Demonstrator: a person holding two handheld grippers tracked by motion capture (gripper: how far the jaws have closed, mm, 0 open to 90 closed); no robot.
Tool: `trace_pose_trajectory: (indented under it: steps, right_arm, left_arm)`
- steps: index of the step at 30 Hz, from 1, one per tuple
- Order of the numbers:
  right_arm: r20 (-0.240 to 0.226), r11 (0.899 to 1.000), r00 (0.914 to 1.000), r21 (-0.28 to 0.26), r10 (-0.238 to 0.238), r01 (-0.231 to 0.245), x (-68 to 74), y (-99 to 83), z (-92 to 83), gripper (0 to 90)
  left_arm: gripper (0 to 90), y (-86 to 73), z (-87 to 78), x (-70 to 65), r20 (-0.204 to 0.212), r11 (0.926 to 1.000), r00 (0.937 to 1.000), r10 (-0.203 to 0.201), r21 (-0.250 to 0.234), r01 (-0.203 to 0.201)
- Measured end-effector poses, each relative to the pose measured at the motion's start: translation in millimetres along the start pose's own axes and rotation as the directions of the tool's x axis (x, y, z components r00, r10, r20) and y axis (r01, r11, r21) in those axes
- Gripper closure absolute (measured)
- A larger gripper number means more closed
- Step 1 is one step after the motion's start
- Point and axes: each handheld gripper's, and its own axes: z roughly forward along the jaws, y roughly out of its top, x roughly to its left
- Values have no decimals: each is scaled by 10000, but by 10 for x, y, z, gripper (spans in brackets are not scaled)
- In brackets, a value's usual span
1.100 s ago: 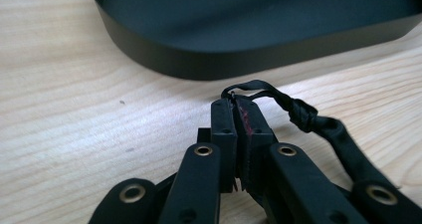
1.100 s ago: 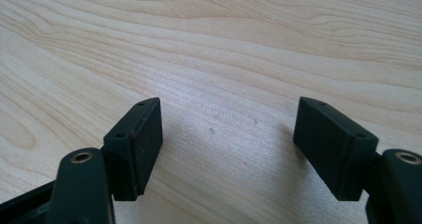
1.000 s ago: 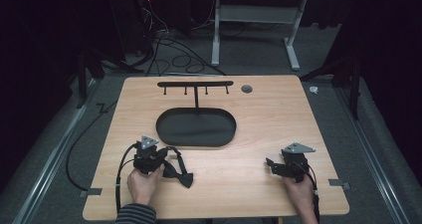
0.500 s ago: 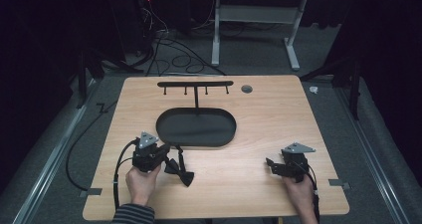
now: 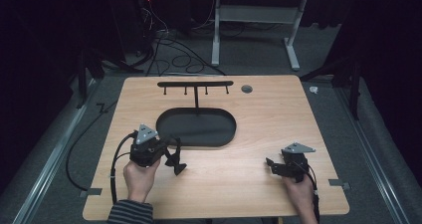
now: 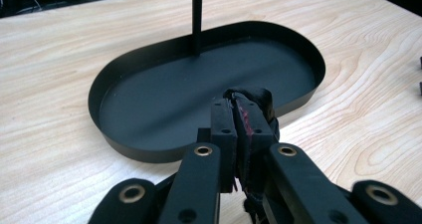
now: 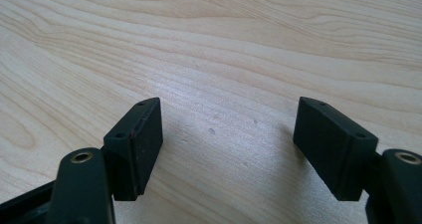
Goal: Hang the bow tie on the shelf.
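Your left gripper [image 5: 175, 160] has crept toward the black oval tray [image 5: 164, 129] over the last second, and now sits at the tray's near left rim. Jaws pressed together on a small dark item with a red streak [image 6: 247, 115]; what it is, cannot tell. It hangs just short of the tray's near wall [image 6: 149, 152]. Likely next: carry it over the rim or up to the hook rack [image 5: 195, 84]. Right gripper [image 5: 271, 165] unmoved near the bench's near right corner, jaws wide apart over bare wood.

Left gripper [image 5: 175, 159] just beside oval black tray [image 5: 199, 134] near edge; right gripper [image 5: 272, 167] well apart on table [image 5: 268, 109]
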Motion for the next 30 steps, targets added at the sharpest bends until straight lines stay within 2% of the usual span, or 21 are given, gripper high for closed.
trace_pose_trajectory:
  steps: [16,20,27,30]
  right_arm:
    - [4,10000,10000,-5,-23,23,-2,-1,0,288]
    - [6,10000,10000,-5,-21,21,-1,-1,0,288]
    - [4,10000,10000,-4,-22,22,-2,-2,0,288]
    - [3,10000,10000,-2,-19,19,-1,-1,-1,288]
  left_arm:
    - [870,142,23,59,251,9999,9997,-31,-122,34]
    - [870,192,12,82,361,9995,9993,-93,-292,103]
    - [871,293,-8,104,204,9993,9998,64,-362,-57]
    - [871,346,-5,138,194,9992,9998,-25,-397,33]
